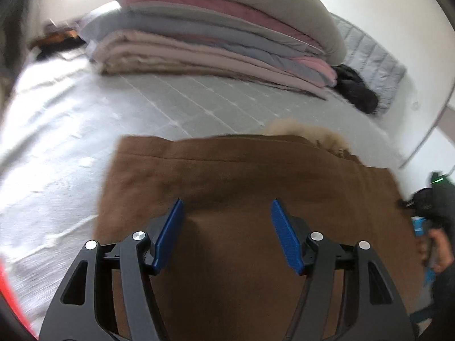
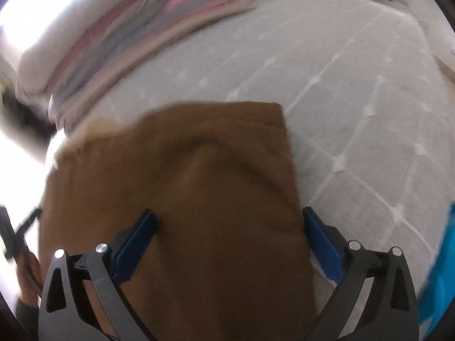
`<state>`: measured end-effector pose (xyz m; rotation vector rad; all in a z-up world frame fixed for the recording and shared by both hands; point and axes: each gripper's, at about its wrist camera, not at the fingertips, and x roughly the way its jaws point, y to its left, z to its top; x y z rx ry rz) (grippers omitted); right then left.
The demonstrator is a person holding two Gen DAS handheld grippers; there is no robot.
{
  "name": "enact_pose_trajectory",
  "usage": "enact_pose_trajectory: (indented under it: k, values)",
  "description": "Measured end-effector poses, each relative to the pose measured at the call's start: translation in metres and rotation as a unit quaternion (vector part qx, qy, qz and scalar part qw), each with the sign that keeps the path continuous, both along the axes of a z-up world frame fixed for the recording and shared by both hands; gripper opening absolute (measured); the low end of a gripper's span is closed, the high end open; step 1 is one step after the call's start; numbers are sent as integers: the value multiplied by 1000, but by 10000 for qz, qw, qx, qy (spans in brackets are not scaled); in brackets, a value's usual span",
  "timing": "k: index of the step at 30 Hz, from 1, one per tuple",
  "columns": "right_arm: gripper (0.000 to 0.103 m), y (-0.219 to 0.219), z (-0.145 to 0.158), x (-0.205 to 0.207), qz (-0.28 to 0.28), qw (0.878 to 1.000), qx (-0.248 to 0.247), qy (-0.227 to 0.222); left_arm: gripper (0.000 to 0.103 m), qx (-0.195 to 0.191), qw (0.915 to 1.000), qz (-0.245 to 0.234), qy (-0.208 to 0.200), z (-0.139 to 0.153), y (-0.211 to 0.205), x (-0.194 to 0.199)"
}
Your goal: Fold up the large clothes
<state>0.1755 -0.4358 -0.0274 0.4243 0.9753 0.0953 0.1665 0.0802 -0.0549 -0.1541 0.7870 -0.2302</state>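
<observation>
Left wrist view, left to right: I have the quilted grey bed [image 1: 71, 130] filling the left and middle of the frame, its sheet wrinkled at far left. Upper centre, a stack of folded quilts [image 1: 216, 37] in cream, pink and grey-blue sits on the bed. Right of the stack, a dark garment [image 1: 357, 91] lies against a grey quilted pad [image 1: 372, 56] at upper right. Centre and lower frame, the brown coat [image 1: 250, 187] lies folded flat on the bed, a pale fur trim [image 1: 307, 135] showing at its far edge. My left gripper [image 1: 226, 236] hovers low over the coat's near part, blue fingers [image 1: 170, 233] wide apart, nothing between them; I cannot tell if they touch the cloth. At the right edge, the right gripper [image 1: 435, 199] shows as a dark blurred body with a green light, a hand [image 1: 438, 250] under it. Right wrist view, left to right: a hand [image 2: 25, 272] at lower left, the quilts [image 2: 136, 28] blurred at upper left, the coat [image 2: 199, 193] in the centre and lower frame, bare bed [image 2: 369, 99] on the right. My right gripper [image 2: 230, 236] has its fingers [image 2: 136, 244] spread wide, the left one over the coat, the right one just off the coat's right edge above the bed. A blue object [image 2: 440, 270] at the lower right edge is too blurred to identify.
</observation>
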Motion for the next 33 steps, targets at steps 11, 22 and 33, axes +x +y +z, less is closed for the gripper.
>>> enact_pose_trajectory:
  k: [11,22,33]
  values:
    - [96,113,39,-115,1054,9905,334,-822,79,1290,9873,436,-813,52,-5,-111]
    - [96,147,43,-133,861,9918,-167,-926,79,620,9962,459,-406,49,45,-196]
    - [96,102,6,-125,528,9980,147,-312,79,-2855,9517,779,821,-28,123,-244]
